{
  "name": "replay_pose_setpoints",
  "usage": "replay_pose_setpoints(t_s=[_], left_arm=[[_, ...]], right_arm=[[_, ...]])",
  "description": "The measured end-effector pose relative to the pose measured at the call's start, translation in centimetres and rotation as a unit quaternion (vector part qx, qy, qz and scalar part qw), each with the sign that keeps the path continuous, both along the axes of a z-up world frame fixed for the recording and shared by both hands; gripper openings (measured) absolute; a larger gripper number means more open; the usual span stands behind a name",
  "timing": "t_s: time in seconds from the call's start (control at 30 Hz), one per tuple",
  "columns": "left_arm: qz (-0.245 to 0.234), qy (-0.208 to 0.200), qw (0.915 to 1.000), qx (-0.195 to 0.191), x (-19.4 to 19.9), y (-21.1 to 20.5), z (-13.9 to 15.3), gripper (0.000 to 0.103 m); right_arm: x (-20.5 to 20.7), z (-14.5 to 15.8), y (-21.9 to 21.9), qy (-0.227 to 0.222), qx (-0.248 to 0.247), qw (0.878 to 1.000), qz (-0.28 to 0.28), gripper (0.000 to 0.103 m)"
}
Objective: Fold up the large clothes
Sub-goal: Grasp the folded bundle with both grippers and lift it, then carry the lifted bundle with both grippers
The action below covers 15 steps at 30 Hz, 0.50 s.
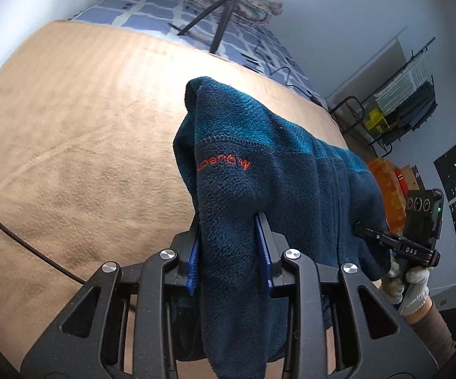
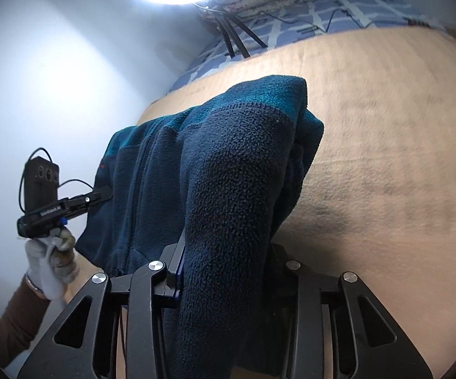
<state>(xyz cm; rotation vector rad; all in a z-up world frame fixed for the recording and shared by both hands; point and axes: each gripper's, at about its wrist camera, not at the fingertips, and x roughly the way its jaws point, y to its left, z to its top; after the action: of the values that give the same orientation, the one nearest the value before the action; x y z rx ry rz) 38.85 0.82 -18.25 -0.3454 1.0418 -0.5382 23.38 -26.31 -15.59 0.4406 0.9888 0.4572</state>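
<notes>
My right gripper clamps a thick fold of the blue fleece jacket, lifted above the tan blanket; left gripper grips its far edge.

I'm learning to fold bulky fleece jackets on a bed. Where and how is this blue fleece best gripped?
Grip the fleece jacket at two bunched thick edges set apart, as the left gripper and right gripper do now, coming from the near side above the tan blanket. It then hangs spread between them, probably easier to lay flat.

Black left gripper with blue pads and silver screws (marked "DAS"), white knit gloves, brown sleeves.
</notes>
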Motion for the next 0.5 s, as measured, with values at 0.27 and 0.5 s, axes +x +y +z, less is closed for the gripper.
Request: replay_pose_setpoints(t_s=[0.27,0.5], left_arm=[[-0.028,-0.011,0.9995,0.014,-1.6,-3.6,1.4,0.029],[-0.056,-0.031,0.9972,0.038,-2.4,-8.9,3.1,0.029]], right_arm=[[-2.5,2.0,-3.2,-0.016,-0.008,1.000,-0.020,0.031],[-3.5,4.1,-6.2,-0.035,-0.036,0.998,-0.040,0.031]])
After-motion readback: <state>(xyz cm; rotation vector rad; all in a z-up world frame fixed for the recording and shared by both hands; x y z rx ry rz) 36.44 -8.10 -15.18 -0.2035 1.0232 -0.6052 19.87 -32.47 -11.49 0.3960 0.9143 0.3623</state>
